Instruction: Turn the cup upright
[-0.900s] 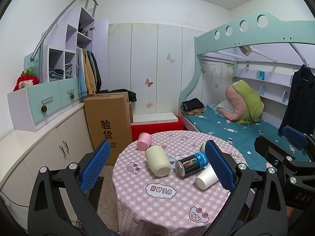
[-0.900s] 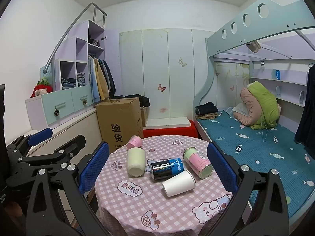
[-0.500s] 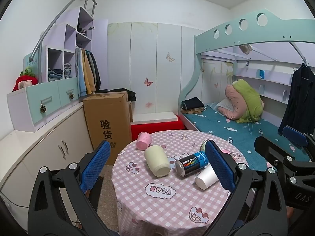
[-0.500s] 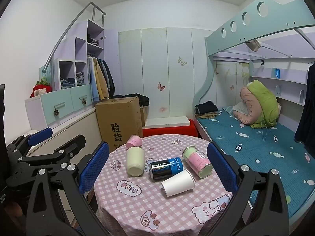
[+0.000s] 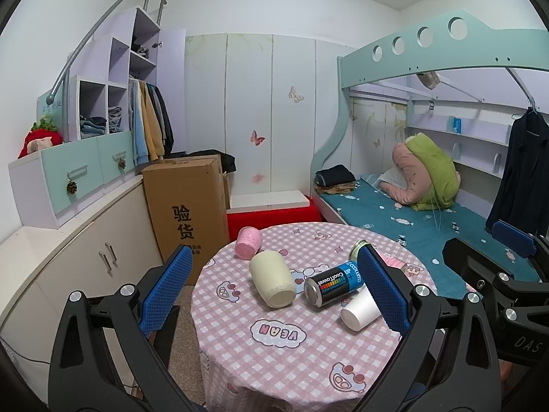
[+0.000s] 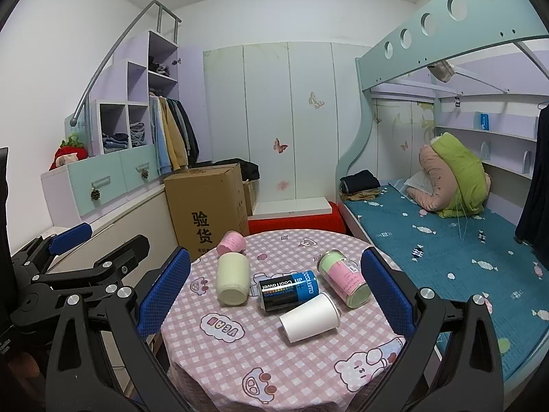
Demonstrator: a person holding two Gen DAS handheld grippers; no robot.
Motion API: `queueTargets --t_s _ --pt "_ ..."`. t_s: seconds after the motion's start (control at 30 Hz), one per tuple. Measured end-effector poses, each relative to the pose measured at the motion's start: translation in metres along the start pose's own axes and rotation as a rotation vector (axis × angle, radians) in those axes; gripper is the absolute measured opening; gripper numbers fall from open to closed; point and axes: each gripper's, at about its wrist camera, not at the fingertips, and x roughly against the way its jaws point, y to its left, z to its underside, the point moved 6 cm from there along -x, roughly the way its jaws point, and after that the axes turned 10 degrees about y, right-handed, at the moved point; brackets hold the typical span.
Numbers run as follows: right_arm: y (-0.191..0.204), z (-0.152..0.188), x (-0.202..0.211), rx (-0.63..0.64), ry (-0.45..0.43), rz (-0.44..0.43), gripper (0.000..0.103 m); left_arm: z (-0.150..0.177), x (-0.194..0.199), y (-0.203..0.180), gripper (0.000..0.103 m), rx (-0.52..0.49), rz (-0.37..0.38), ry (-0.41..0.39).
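Observation:
On a round table with a pink checked cloth (image 5: 274, 353) (image 6: 240, 350) several cups and cans lie on their sides. A cream cup (image 5: 272, 283) (image 6: 233, 278) lies left of centre, a small pink cup (image 5: 247, 242) (image 6: 231, 242) behind it, a white paper cup (image 5: 359, 310) (image 6: 310, 316) in front right. My left gripper (image 5: 274, 298) and my right gripper (image 6: 274, 295) are both open and empty, held above the near side of the table, apart from the cups.
A blue and black can (image 5: 333, 283) (image 6: 288, 289) and a pink and green can (image 6: 345, 278) lie between the cups. A cardboard box (image 5: 187, 209) stands behind the table on the left, white cabinets further left, a bunk bed (image 6: 446, 226) on the right.
Both grippers have drifted slightly, so the table sits a little lower and nearer in view. Nothing on the table has moved.

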Motion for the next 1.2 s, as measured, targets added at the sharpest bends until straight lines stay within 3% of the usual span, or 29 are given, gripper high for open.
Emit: queueTargets --t_s 0.53,1.2 --pt "-0.02 0.004 -0.04 -0.033 0.07 -0.012 0.096 0.008 -0.051 -0.01 0.097 -0.023 -0.001 0.078" --pt "-0.11 0.04 -0.129 -0.17 0.251 0.078 0.096 0.048 -0.19 -0.079 0.097 -0.135 0.138 0.396"
